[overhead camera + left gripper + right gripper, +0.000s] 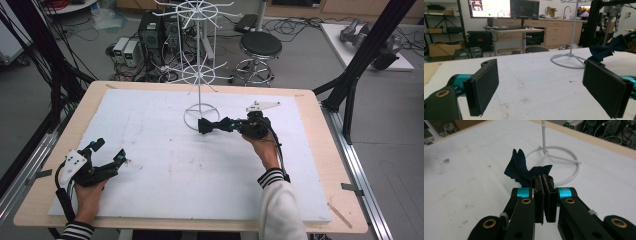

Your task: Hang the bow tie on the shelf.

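Right gripper [216,125] pinching a dark blue cloth [206,125] beside a wire rack, on a white-topped worktop [150,165] in a cluttered lab.

The cloth juts from the tips of the right gripper's closed jaws, bunched, just at the rim of the white rack's ring base [192,116] — in the right gripper view the fabric [520,170] fans out past the jaws in front of that ring. The left gripper [107,156] rests near the worktop's left front corner with its jaws spread wide and nothing between them. The white sheet is scuffed with small brown marks, and a pale wood border frames it. Beyond the far edge stand a round black stool [260,47] and computer cases among tangled cables on a grey floor; the left gripper view shows monitors [504,8] — lit — above wooden cabinets.
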A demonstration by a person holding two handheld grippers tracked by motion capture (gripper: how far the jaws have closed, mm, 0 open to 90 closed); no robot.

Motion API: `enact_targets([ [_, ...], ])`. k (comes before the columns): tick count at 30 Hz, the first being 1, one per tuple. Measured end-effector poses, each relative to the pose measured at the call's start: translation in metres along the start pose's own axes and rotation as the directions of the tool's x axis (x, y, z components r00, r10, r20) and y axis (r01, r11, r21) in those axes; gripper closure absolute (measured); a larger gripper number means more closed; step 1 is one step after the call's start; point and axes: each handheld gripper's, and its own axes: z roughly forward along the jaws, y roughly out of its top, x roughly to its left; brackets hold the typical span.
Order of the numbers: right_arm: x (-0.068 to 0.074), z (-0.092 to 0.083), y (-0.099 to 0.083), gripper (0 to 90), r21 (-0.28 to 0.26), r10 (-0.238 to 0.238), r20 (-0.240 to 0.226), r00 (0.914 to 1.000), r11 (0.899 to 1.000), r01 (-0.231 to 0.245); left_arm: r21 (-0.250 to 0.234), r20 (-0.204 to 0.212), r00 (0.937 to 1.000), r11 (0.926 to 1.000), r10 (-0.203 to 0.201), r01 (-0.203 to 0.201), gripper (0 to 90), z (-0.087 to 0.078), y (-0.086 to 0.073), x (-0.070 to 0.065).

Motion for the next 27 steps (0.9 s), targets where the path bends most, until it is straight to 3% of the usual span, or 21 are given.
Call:
enact_targets([
  [12, 0.019, -0.025, 0.013, 88.3, -0.132, -0.066, -0.038, 0.9971, 0.989, 0.060, -0.002, -0.001, 1.0000, 1.0000, 0.002, -0.002, 14.0, 0.000, 0.000, 0.000],
  [19, 0.029, -0.041, 0.020, 88.3, -0.225, -0.102, -0.056, 0.9932, 0.971, 0.087, -0.003, -0.001, 1.0000, 1.0000, 0.003, -0.003, 14.0, 0.000, 0.000, -0.001],
  [27, 0.036, -0.054, 0.024, 88.4, -0.287, -0.125, -0.067, 0.9898, 0.953, 0.101, -0.005, -0.001, 1.0000, 1.0000, 0.005, -0.005, 14.0, 0.000, 0.000, -0.001],
])
